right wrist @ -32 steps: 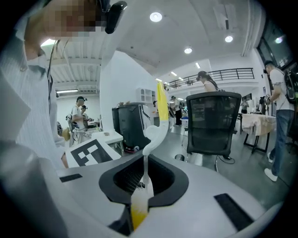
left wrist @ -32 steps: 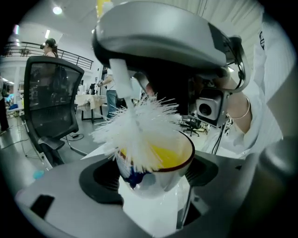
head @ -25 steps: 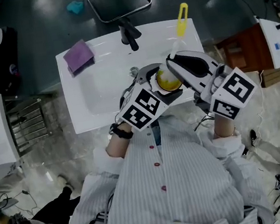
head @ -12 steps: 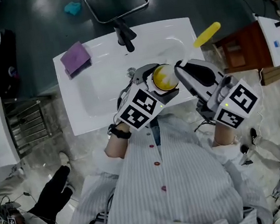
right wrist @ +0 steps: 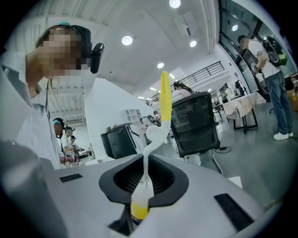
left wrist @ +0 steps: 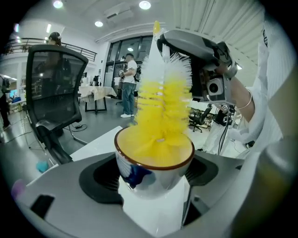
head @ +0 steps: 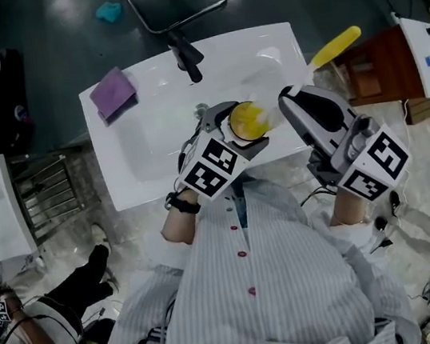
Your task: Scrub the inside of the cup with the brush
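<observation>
- The washbasin (head: 120,186) lies bare in its left half, so a way in stands open from the near-left corner.
- A purple cloth (head: 113,93) takes the far-left corner, and a black faucet (head: 185,57) rises at the middle of the far edge.
- The left gripper (head: 227,123), holding the cup (head: 246,122), and the right gripper (head: 291,100) crowd the near edge, right of middle.
- The brush (head: 334,47) bristles fill the cup's mouth; its yellow handle juts past the right edge.
</observation>
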The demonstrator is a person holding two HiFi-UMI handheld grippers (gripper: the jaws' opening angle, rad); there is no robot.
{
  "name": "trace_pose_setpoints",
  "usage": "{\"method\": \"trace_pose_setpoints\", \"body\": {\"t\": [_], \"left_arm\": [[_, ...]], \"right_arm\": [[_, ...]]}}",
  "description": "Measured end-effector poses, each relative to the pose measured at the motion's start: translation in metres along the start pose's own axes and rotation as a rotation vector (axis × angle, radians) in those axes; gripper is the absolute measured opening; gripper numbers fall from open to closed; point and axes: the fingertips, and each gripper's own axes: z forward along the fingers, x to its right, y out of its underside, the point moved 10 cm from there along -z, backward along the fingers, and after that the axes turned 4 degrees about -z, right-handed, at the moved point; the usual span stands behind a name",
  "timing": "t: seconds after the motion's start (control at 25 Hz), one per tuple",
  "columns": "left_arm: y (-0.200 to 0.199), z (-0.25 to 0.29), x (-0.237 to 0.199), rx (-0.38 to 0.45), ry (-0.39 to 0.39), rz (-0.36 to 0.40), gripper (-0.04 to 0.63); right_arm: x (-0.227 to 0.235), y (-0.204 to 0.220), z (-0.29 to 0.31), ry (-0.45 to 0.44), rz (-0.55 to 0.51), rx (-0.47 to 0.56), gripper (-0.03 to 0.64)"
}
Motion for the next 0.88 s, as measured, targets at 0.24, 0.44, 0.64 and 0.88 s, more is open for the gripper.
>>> {"method": "trace_pose_setpoints", "body": {"t": [0.24,0.44,0.64,0.88], "left_arm": [[0.013,0.010,-0.013,-0.047,-0.004,-0.037,0.407],[-0.002,0.020,-0.008,-0.045,0.009,-0.024,0.407],[0.003,0.017,-0.018,-0.046,-0.002,-0.037,0.407],[-0.005,0.001,-0.032,0.002,-0.033,-0.045,0.407]], "right_arm": [[0.018,-0.003,-0.006,0.047,0.025,0.043,0.052],[0.034,-0.006,-0.030,0.098,0.045,0.065,0.052],[0.041,-0.005,-0.045,0.184,0.046,0.075,0.052],[0.047,0.007,-0.051,0.243,0.055,0.040,0.052]]}}
